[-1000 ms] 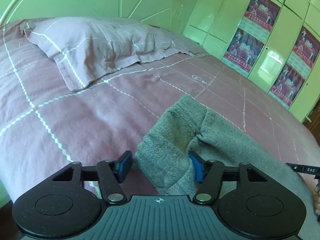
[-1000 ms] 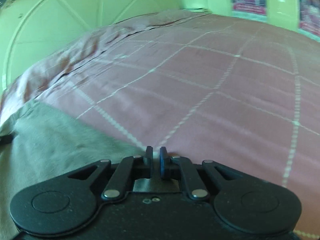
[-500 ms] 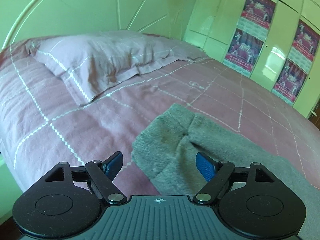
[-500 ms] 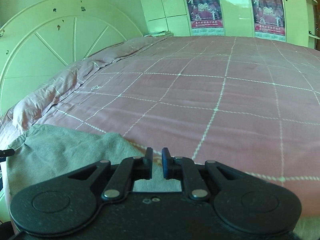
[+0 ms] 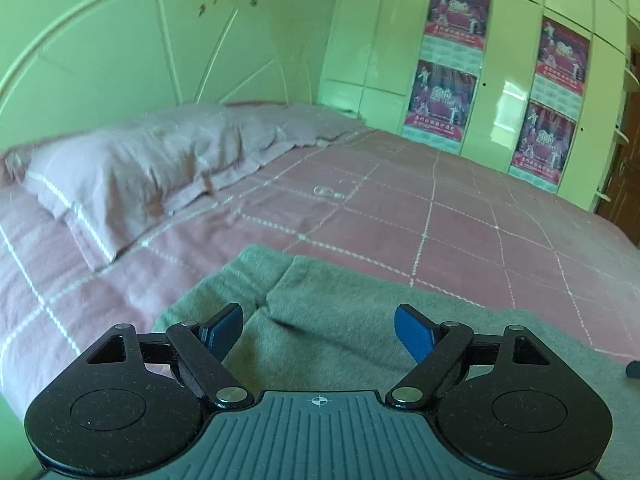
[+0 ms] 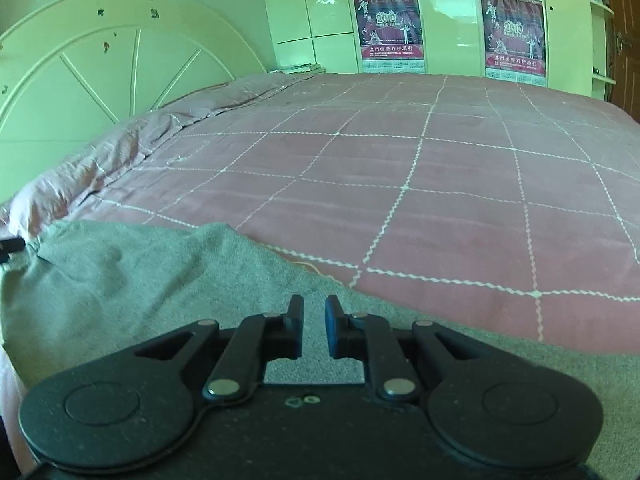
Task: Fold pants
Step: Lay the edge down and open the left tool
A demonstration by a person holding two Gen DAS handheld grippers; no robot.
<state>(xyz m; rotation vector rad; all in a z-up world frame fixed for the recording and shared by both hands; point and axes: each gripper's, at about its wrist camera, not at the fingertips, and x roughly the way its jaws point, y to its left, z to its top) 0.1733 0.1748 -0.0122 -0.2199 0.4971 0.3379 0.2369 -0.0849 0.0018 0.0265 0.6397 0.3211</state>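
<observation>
The grey pants point(image 5: 340, 312) lie flat on the pink checked bedspread point(image 5: 400, 216), folded lengthwise with two leg ends side by side. My left gripper point(image 5: 318, 330) is open and empty, raised above the leg ends. In the right wrist view the pants point(image 6: 120, 280) spread to the left and under my right gripper point(image 6: 314, 320). Its jaws stand close together with a narrow gap and nothing between them, above the cloth's far edge.
A pink pillow point(image 5: 132, 164) lies at the head of the bed by the pale round headboard point(image 5: 140, 48). Wardrobe doors with posters point(image 5: 444, 92) line the far side. The bed's near left edge point(image 5: 12, 396) drops off beside my left gripper.
My left gripper let go of the pant leg end, opened wide and lifted back. My right gripper rose and pulled back from the bedspread, and its jaws parted slightly.
</observation>
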